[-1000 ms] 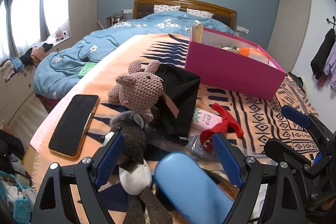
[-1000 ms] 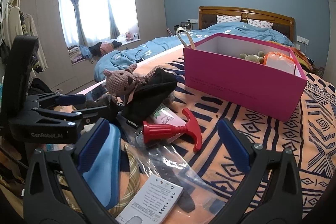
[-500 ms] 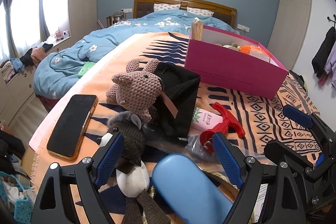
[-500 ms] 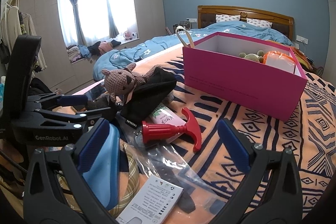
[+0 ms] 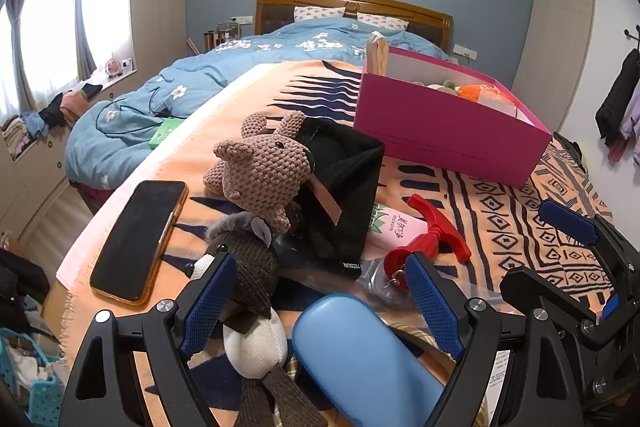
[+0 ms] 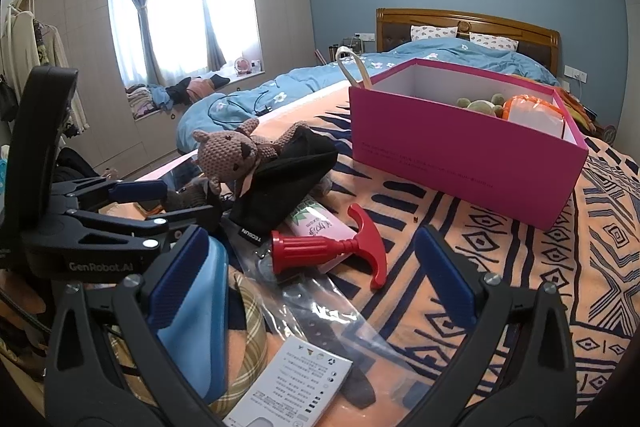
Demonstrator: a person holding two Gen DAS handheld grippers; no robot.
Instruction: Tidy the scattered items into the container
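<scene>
Left hand-held gripper (image 5: 320, 291) agape | blue case (image 5: 368, 359) cut off below

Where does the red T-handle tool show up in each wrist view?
Left wrist: red T-handle tool right of centre, just beyond the left gripper's right finger.
Right wrist: centre, between the open fingers of the right gripper.
Shared landmark: pink box behind it.

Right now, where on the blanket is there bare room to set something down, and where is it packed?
Free: the patterned blanket between the red handle and the pink box, past the right gripper. Crowded: phone, knitted toys, black pouch and blue case around the left gripper.
</scene>
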